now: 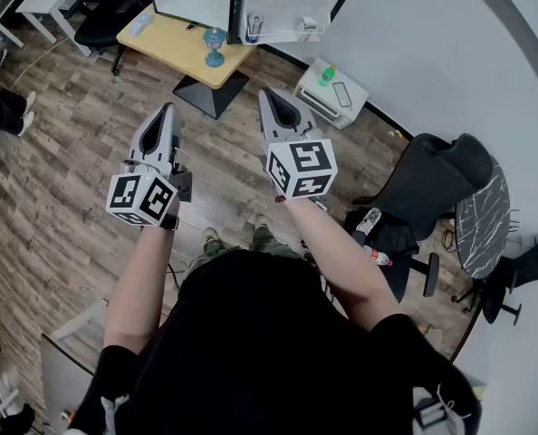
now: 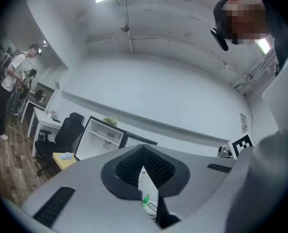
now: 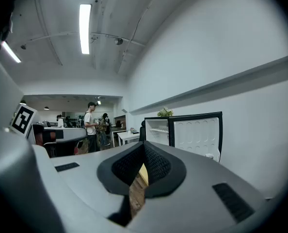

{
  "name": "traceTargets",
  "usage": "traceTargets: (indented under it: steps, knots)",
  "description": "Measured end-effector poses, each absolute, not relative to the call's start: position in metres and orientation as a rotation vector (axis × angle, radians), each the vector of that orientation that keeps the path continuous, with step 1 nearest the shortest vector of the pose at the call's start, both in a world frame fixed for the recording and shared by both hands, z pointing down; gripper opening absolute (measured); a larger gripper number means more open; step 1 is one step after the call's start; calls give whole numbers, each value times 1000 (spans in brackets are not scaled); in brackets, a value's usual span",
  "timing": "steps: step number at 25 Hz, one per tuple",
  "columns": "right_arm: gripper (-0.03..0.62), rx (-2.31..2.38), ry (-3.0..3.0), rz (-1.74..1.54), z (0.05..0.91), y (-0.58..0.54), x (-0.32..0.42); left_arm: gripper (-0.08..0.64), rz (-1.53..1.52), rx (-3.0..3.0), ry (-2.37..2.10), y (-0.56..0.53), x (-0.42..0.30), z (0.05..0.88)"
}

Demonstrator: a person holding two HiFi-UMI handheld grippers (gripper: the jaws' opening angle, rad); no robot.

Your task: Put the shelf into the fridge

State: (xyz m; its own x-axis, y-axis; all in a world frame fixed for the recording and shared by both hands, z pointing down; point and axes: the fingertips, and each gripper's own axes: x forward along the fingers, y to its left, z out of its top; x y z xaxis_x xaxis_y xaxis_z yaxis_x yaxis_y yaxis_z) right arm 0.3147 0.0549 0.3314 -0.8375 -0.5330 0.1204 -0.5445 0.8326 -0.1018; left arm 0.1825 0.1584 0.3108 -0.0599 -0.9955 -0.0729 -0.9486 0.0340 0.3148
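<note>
Head view: fridge (image 1: 287,3) open at top, yellow table (image 1: 169,39) beside it; white slatted unit (image 1: 331,93) by wall, can't tell which is the shelf. Left gripper (image 1: 165,110) and right gripper (image 1: 269,93) held out level, side by side. Left gripper view: jaws pressed together, empty. Right gripper view: same, fridge ahead.

Wood-plank floor (image 1: 61,152) spread under a yellow table (image 1: 165,43) and a dark chair (image 1: 432,184). A white wall (image 1: 450,53) stood right; 1 strip light (image 3: 85,28) lit the ceiling.
</note>
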Motion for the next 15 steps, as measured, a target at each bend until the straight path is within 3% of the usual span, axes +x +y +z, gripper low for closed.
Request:
traceTargets:
  steps: [11, 15]
  knots:
    - [12, 861, -2923, 198, 333, 55, 304, 20, -417, 2042, -2127, 157, 177, 312]
    - [27, 798, -2988, 350, 331, 55, 299, 18, -424, 2046, -2127, 154, 172, 310]
